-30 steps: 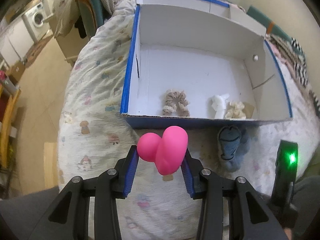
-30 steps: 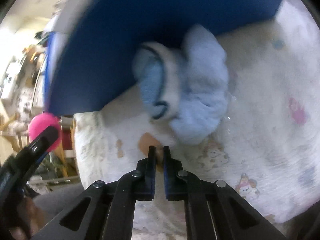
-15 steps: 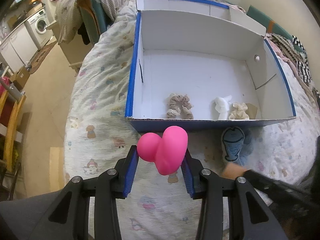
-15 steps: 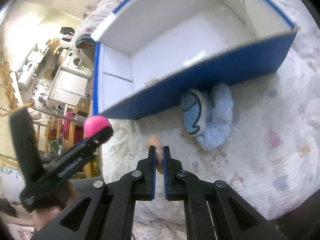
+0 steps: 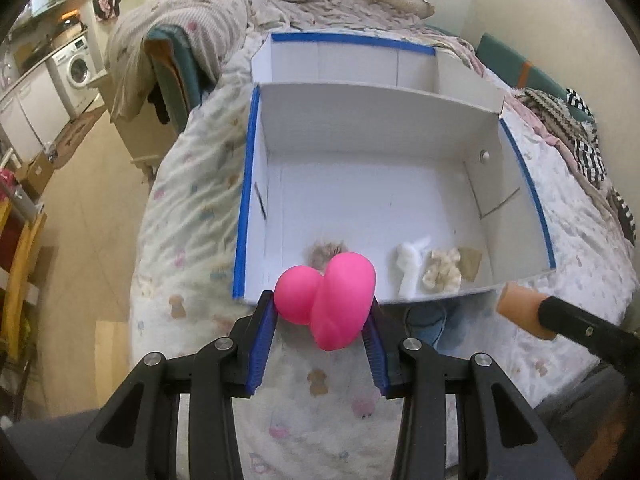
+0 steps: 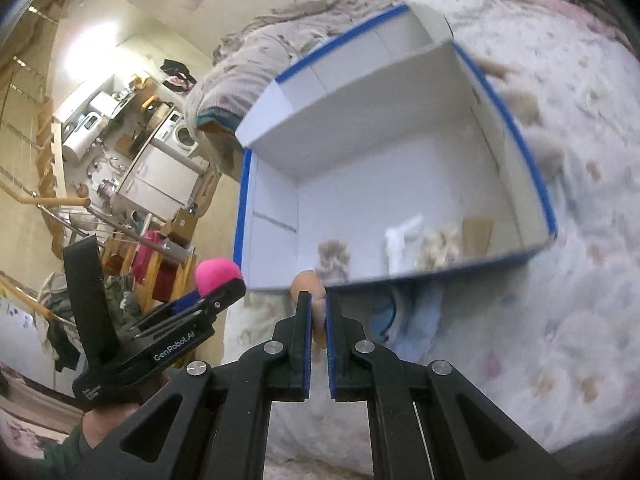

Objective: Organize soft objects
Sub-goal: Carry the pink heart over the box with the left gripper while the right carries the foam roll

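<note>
The left gripper (image 5: 325,312) squeezes a pink toy (image 5: 329,298) between its blue pads, holding it just short of the near wall of the box (image 5: 245,200) ahead. The right gripper (image 6: 316,312) is pinched nearly closed on a small peach piece (image 6: 310,286), also just before that wall. Beyond the wall lie a brown scrunchie (image 6: 333,258), a white item (image 5: 410,266) and a cream scrunchie (image 5: 442,270); a blue plush (image 6: 416,320) lies on the bedspread (image 5: 188,216) just outside the box. To drop cleanly, each gripper should probably clear the rim, pass over bare floor, then let go low.
</note>
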